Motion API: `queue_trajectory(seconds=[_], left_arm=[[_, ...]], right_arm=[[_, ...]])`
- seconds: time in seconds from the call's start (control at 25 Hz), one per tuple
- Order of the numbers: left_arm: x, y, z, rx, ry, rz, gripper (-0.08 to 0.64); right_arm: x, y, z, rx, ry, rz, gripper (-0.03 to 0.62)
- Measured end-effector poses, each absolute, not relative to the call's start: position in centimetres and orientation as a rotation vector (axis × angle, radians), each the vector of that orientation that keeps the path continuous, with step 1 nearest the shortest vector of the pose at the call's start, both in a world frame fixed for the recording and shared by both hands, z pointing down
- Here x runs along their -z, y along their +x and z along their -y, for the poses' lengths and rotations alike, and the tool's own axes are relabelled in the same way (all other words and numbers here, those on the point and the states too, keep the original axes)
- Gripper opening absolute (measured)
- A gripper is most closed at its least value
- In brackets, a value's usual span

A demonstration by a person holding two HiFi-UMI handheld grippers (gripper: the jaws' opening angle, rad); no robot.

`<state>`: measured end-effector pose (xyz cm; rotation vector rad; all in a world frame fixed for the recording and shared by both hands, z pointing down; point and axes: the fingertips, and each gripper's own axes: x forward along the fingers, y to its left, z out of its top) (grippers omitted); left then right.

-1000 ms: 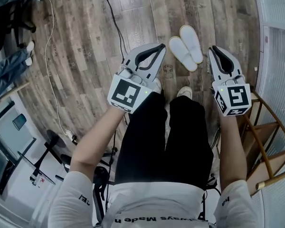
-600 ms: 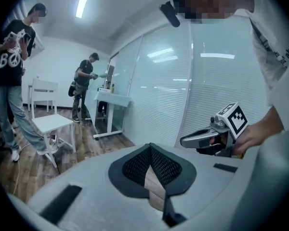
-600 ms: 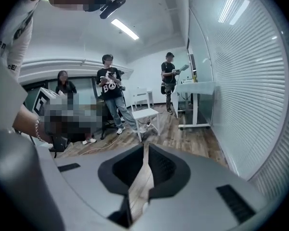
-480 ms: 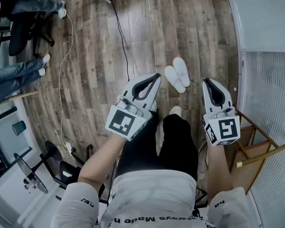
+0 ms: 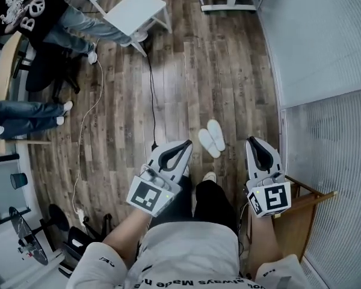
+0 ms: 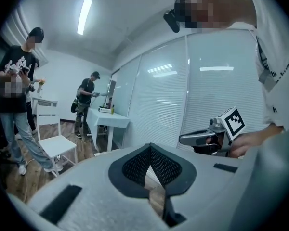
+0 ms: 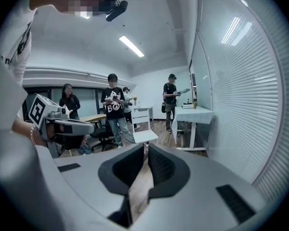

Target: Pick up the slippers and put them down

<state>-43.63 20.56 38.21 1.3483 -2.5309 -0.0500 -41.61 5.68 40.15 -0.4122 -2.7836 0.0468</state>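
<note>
Head view: we've stood up, left gripper [image 5: 185, 144] and right gripper [image 5: 253, 141] closed on nothing; slippers [image 5: 212, 138] set down, task seemingly done

left gripper [image 5: 185, 143]: left of legs [image 5: 207, 205], jaws together, empty | right gripper [image 5: 251, 141]: right of legs, jaws nearly together, empty

Left tool [image 6: 151, 149] jaws together, tips touching (nothing between), right tool [image 6: 185, 138] held level at right, white chair [image 6: 58, 146] and white table [image 6: 108, 121] behind, two people [image 6: 19, 81] standing.
</note>
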Motion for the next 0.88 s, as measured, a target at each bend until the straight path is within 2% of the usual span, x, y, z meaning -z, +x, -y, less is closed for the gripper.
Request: queue_trajectory(seconds=[0.88], left_arm=[[-15.0, -35.1, -22.2, 0.141, 1.434, 2.615, 0.011]], right_arm=[[-13.8, -32.6, -10.1, 0.006, -0.521, 2.932, 0.029]])
